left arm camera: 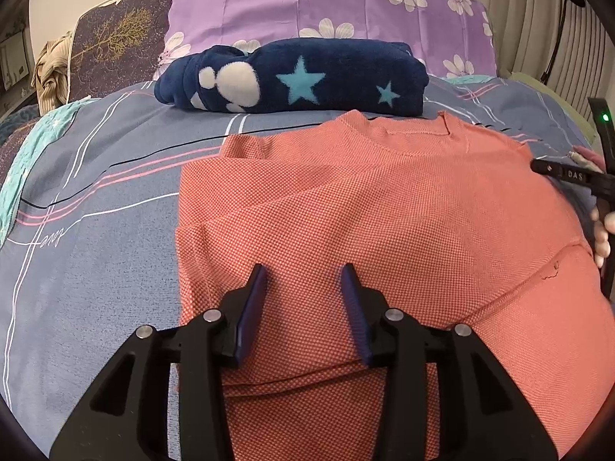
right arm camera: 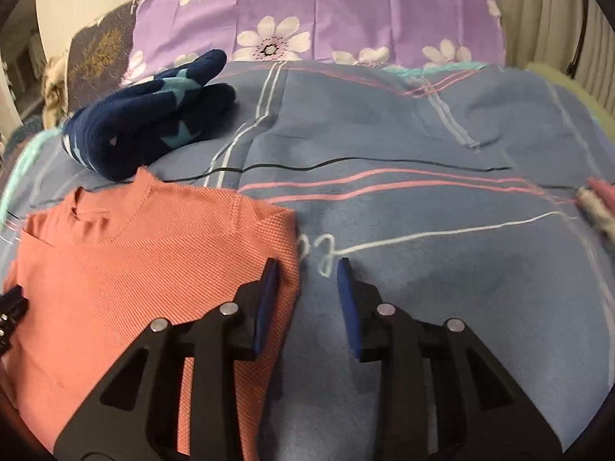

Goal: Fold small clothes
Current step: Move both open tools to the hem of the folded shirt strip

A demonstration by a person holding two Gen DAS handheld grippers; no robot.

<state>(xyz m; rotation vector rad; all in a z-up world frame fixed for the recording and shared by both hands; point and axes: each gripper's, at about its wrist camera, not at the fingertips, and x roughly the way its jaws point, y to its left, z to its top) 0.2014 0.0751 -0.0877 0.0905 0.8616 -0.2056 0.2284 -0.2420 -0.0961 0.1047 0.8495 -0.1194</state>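
Observation:
A salmon-pink knit shirt (left arm camera: 384,211) lies flat on the bed, collar away from me, its left sleeve side folded in. It also shows in the right wrist view (right arm camera: 134,269). My left gripper (left arm camera: 305,272) is open and empty, just above the shirt's lower middle. My right gripper (right arm camera: 307,269) is open and empty, straddling the shirt's right edge; its left fingertip (right arm camera: 271,272) is over the shirt, the right one over the bedsheet. The right gripper's body shows at the right edge of the left wrist view (left arm camera: 576,176).
A folded navy fleece with stars (left arm camera: 296,77) lies behind the shirt, also seen in the right wrist view (right arm camera: 153,123). The bed has a blue striped sheet (right arm camera: 423,211) and a purple flowered pillow (left arm camera: 326,7). A pink item (right arm camera: 599,199) lies at the far right.

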